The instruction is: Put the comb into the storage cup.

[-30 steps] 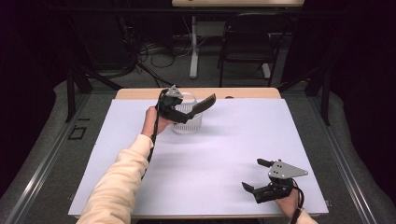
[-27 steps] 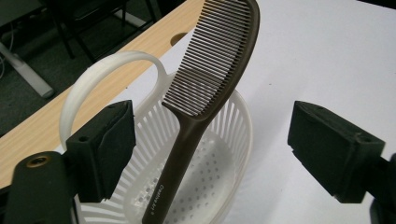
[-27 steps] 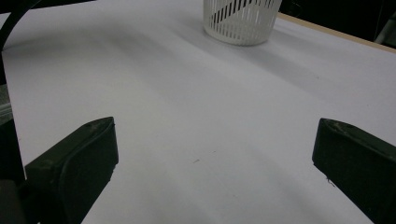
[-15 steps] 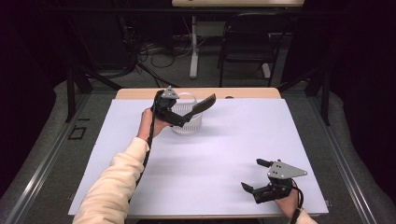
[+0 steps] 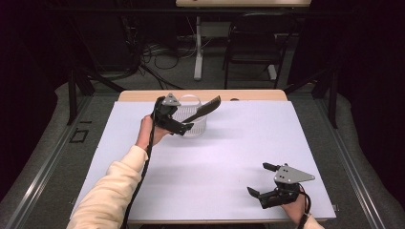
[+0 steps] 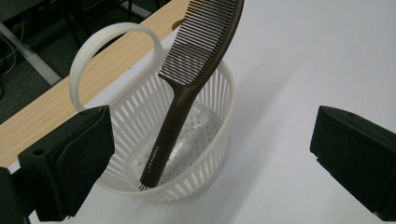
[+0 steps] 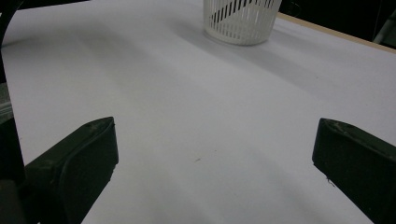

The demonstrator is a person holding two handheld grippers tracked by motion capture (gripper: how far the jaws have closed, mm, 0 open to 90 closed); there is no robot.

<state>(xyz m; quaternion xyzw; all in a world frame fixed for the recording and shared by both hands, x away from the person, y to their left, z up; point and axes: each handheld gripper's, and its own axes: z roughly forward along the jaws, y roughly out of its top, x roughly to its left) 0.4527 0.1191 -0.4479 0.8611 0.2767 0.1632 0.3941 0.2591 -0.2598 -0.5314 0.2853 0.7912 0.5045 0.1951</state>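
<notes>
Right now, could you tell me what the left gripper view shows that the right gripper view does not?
Left gripper view: a brown comb standing handle-down in the white basket, teeth leaning over the rim, plus the basket's loop handle. Right gripper view: the basket's outer wall far off across bare white table. Both: that basket and open black jaws holding nothing.

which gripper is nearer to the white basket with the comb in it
Left. The left gripper is right beside the basket at the far side of the table, open, with the comb leaning in the basket. The right gripper is open near the table's front right corner.
</notes>
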